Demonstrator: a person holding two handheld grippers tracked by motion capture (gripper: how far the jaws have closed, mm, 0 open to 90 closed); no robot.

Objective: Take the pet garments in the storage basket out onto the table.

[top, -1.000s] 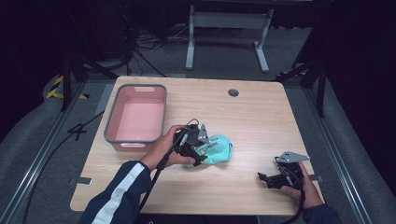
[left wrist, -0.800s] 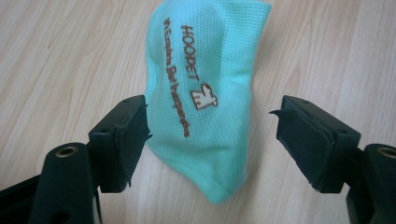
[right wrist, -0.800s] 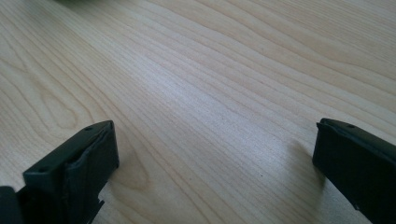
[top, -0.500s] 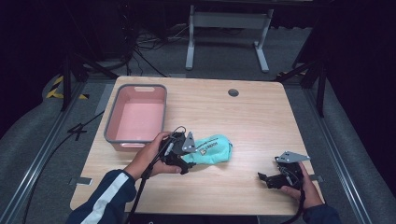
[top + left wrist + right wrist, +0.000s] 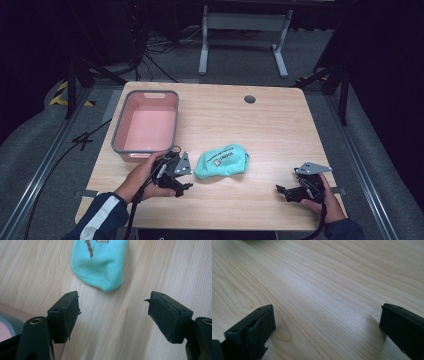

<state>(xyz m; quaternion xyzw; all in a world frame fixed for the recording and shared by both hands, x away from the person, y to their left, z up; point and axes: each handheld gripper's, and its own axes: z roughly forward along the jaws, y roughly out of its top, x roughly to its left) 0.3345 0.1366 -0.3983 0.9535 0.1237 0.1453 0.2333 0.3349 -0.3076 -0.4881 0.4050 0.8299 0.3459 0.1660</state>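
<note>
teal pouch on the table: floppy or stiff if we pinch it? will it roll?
The teal pouch is probably soft: knit-looking fabric, rounded slumped outline, so it should sag and deform under a pinch. It is unlikely to roll, lying flattened on the table. The fabric probably grips the pads rather than slipping.

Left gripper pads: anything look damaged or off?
Yes. In the left gripper view, the pads look frayed, with ragged bits sticking off their edges. Jaws stand open, short of the teal pouch. The table otherwise looks tidy.
</note>
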